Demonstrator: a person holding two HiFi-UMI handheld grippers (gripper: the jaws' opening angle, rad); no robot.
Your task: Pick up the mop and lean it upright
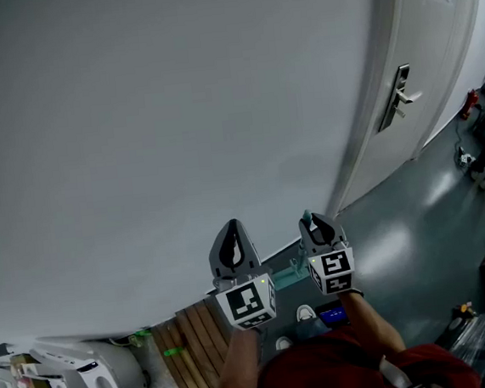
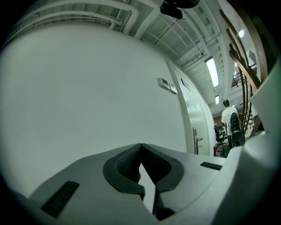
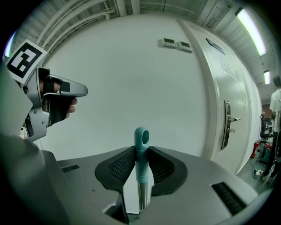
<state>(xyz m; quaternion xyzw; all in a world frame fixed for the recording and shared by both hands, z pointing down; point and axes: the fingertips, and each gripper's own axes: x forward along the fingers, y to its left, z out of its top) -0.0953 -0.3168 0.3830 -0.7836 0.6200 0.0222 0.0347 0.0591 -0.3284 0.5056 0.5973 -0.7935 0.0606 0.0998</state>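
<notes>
A plain white wall [image 1: 175,110] fills the space ahead of both grippers, with a white door [image 3: 219,101] off to the right of them. My right gripper [image 3: 141,163] is clenched part-way open around the mop [image 3: 141,147]. Its teal handle stands upright between the jaws, the tip with its hanging hole poking just above them and the metal shaft running down below. My left gripper [image 2: 140,151], just beside the right one, has its jaws closed tip to tip on nothing. I count two grippers, one mop, one door and two small wall boxes [image 3: 175,44] above the right gripper.
</notes>
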